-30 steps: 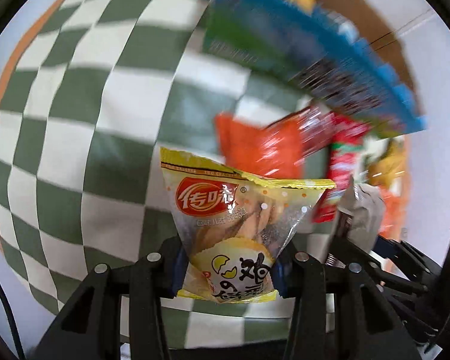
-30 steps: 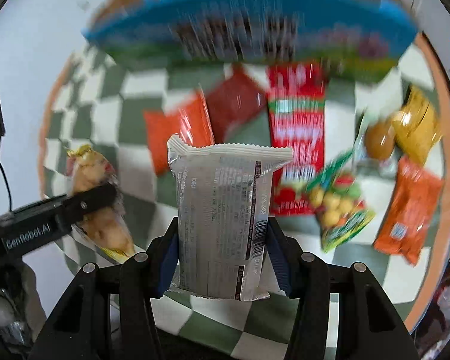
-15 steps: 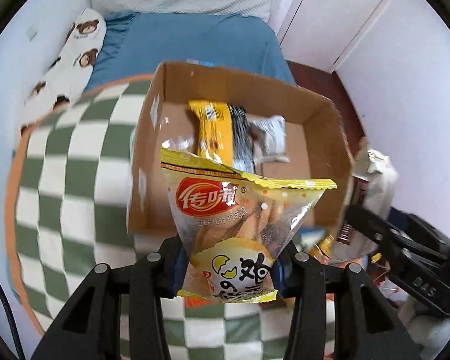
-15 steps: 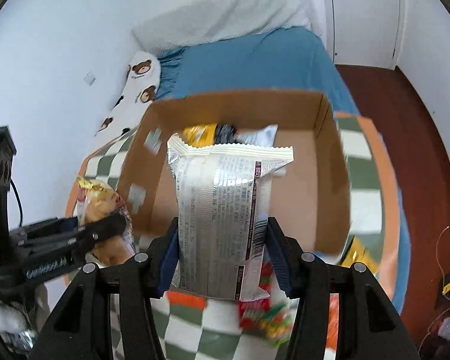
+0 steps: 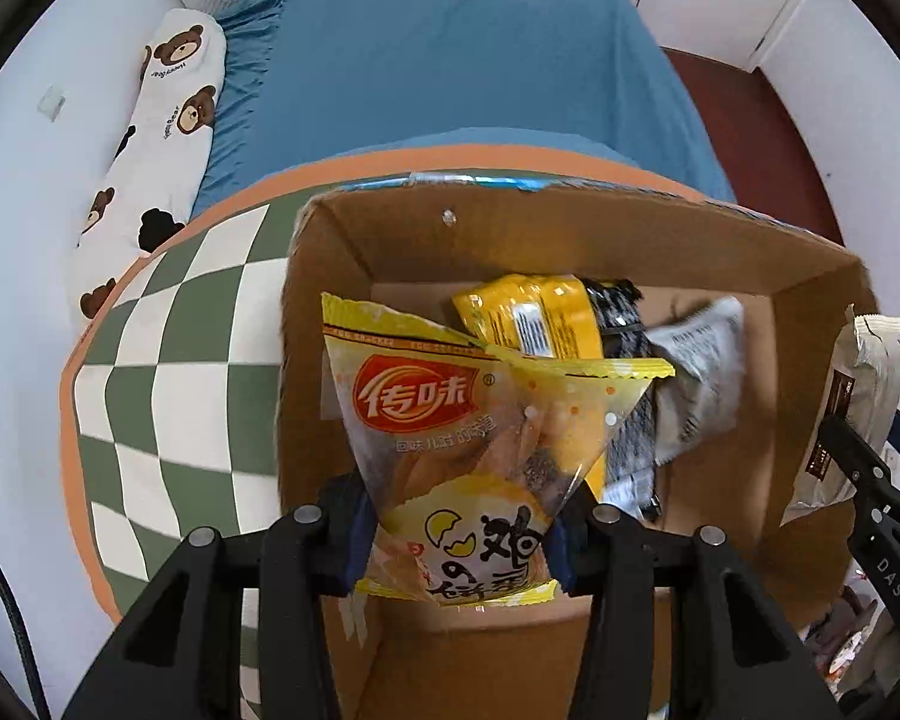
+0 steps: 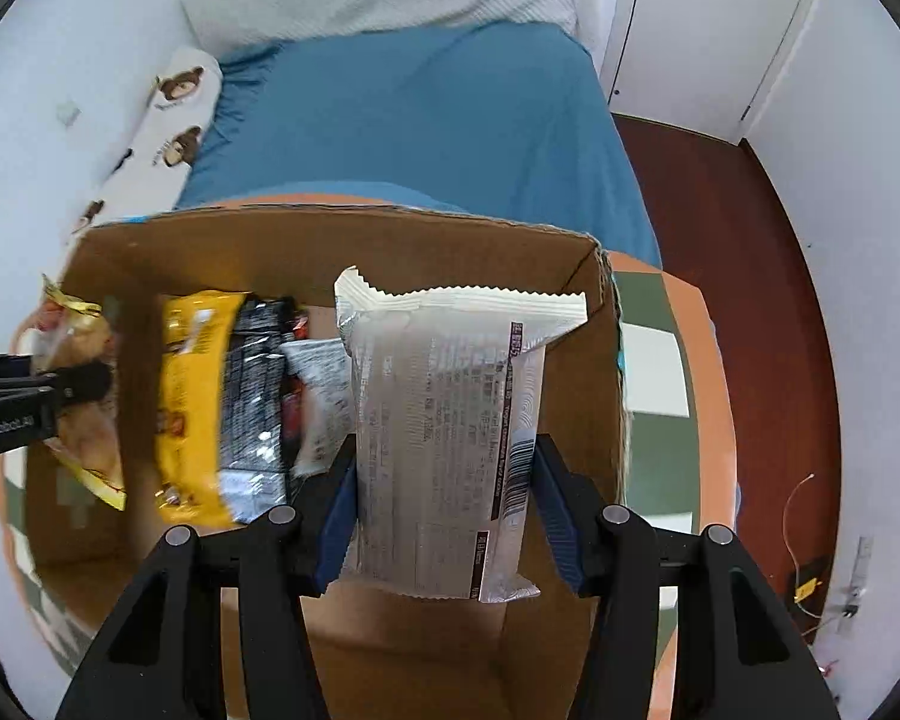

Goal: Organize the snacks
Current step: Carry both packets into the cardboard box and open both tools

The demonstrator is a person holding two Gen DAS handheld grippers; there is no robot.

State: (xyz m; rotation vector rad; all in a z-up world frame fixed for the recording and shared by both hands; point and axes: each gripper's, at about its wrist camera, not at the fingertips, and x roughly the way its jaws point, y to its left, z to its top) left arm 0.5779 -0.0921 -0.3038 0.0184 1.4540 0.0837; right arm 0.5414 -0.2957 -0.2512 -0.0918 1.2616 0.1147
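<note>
Left hand-held gripper [image 5: 459,531]: clamps yellow snack bag [image 5: 480,432] above cardboard box [image 5: 570,234]
Right hand-held gripper [image 6: 441,516]: clamps silver packet [image 6: 444,420] over box

Yellow biscuit bag [image 5: 486,444] upright over open cardboard box [image 5: 570,234]; silver packet [image 6: 444,438] likewise; box apparently holds three packets.

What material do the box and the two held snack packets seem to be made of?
Box: plain brown cardboard, matte, raw cut edges.
Yellow packet: thin plastic film, glossy, partly see-through.
Silver packet: probably metallised plastic film, shiny, with zigzag sealed top edge.
</note>
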